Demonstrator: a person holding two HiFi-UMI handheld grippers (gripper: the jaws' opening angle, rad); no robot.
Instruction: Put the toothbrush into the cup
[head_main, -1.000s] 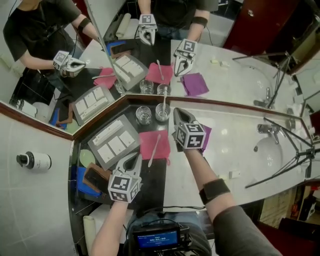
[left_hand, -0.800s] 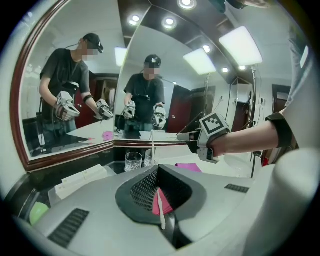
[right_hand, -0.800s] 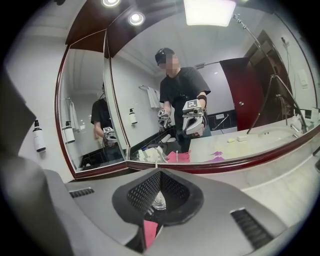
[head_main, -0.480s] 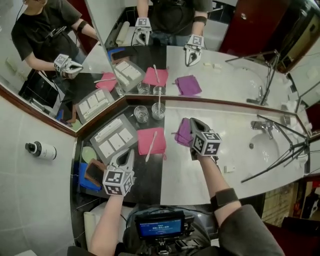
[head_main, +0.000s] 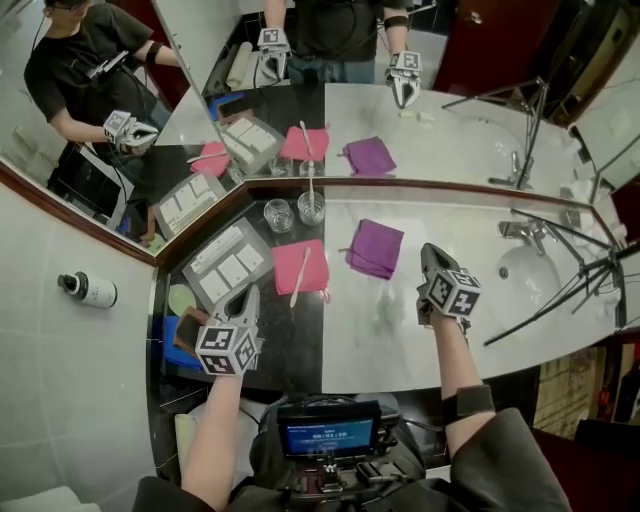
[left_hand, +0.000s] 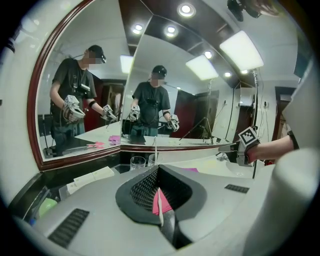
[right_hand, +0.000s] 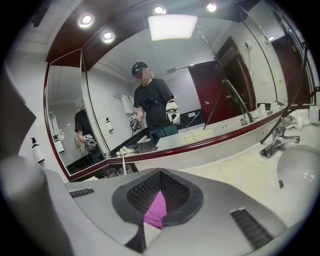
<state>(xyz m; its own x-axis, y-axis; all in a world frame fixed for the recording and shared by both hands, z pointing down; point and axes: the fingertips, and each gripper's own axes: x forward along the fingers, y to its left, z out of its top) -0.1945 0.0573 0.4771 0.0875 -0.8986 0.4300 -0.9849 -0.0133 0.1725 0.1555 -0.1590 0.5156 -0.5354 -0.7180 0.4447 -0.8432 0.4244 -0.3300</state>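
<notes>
A white toothbrush lies on a pink cloth on the dark counter strip. Behind it stand two glass cups; the left cup holds nothing and the right cup has another toothbrush standing in it. My left gripper hovers near the cloth's front left corner, shut and empty. In the left gripper view the toothbrush shows just past the closed jaws. My right gripper is shut and empty over the white counter, right of a purple cloth.
A grey tray of white packets sits left of the pink cloth, with a green dish and a dark object nearer me. A sink, faucet and tripod legs stand to the right. Mirrors line the back.
My right gripper has swung right, off the purple cloth and away from the cups, toward the sink. My left gripper has risen slightly beside the pink cloth.
</notes>
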